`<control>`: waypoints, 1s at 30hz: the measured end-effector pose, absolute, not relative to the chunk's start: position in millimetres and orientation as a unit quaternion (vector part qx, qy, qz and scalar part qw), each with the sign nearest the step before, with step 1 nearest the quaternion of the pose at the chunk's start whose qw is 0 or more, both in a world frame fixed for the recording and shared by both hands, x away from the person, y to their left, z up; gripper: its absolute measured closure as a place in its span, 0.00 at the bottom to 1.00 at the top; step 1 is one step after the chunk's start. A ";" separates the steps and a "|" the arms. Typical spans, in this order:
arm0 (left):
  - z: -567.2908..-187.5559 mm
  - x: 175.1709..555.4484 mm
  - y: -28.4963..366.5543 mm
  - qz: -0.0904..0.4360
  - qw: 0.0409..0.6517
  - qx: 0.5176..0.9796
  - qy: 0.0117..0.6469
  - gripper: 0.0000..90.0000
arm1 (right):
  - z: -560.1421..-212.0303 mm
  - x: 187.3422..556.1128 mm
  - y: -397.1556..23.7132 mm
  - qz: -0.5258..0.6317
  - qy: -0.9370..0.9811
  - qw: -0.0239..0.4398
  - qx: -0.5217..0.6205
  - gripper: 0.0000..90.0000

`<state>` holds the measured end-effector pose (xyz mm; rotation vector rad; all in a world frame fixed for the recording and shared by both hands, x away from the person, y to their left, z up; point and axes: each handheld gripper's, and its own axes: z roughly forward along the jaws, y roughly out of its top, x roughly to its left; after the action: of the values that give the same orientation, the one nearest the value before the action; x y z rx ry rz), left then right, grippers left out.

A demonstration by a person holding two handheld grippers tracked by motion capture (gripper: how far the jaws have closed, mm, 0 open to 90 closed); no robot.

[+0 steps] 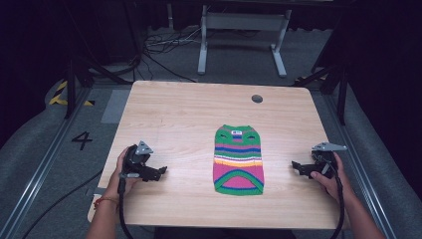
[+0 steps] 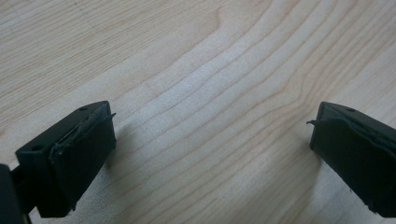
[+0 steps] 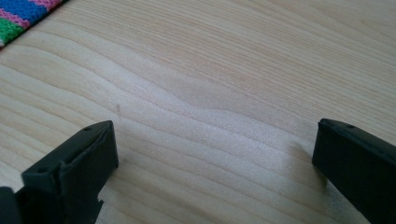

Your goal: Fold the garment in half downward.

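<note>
Two hand-held grippers flank my work, one on each side of the striped knitted sweater (image 1: pixel 238 160), which lies flat on the desk (image 1: pixel 174 114) slightly right of centre, neck end away from me, hem toward me. I have the left hand-held gripper (image 1: pixel 160 172) resting low near the left edge, well apart from the garment, its jaws spread wide with nothing but bare wood between them in the left gripper view. The right hand-held gripper (image 1: pixel 297 167) sits near the right edge, nearer the sweater but not touching it, jaws likewise spread and empty; in the right gripper view a corner of the stripes (image 3: pixel 21 16) shows at the upper left. Both point inward at the garment, which I judge a ready stance for taking it from both sides at once, perhaps for a fold. No containers are on the desk; only a small dark round disc (image 1: pixel 257 98) near the far edge.
</note>
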<state>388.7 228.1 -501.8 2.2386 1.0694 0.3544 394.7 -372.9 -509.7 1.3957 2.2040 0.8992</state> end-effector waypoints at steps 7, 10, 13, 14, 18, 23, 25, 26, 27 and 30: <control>-501.9 384.2 225.0 0.140 0.309 0.838 0.426 0.00 | -509.8 395.3 -373.6 0.322 0.787 0.188 0.492 0.00; -502.1 383.4 225.2 0.145 0.310 0.837 0.426 0.00 | -509.8 395.3 -373.8 0.322 0.788 0.188 0.491 0.00; -502.1 382.3 225.1 0.143 0.310 0.837 0.428 0.01 | -509.8 395.2 -373.9 0.323 0.788 0.187 0.490 0.00; -502.2 381.7 224.7 0.144 0.311 0.834 0.432 0.01 | -509.8 394.9 -374.1 0.322 0.788 0.187 0.490 0.00; -501.8 380.9 225.1 0.144 0.308 0.835 0.432 0.00 | -509.8 394.7 -374.2 0.322 0.788 0.187 0.489 0.00; -501.9 380.4 226.6 0.141 0.310 0.838 0.428 0.00 | -509.8 394.4 -374.6 0.323 0.789 0.187 0.488 0.00; -501.9 379.9 226.4 0.143 0.309 0.836 0.430 0.00 | -509.8 394.4 -375.1 0.323 0.790 0.186 0.486 0.00; -501.8 379.4 226.4 0.143 0.309 0.835 0.433 0.01 | -509.8 394.4 -375.2 0.323 0.790 0.186 0.486 0.00; -501.6 379.5 226.5 0.142 0.309 0.835 0.433 0.01 | -509.7 394.5 -375.1 0.323 0.790 0.186 0.486 0.00; -501.3 379.8 229.6 0.148 0.317 0.829 0.436 0.05 | -509.5 394.7 -375.5 0.322 0.792 0.185 0.485 0.00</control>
<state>379.8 229.6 -501.3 2.1823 1.1467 0.3896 394.7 -375.5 -509.5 1.3655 2.2313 0.9088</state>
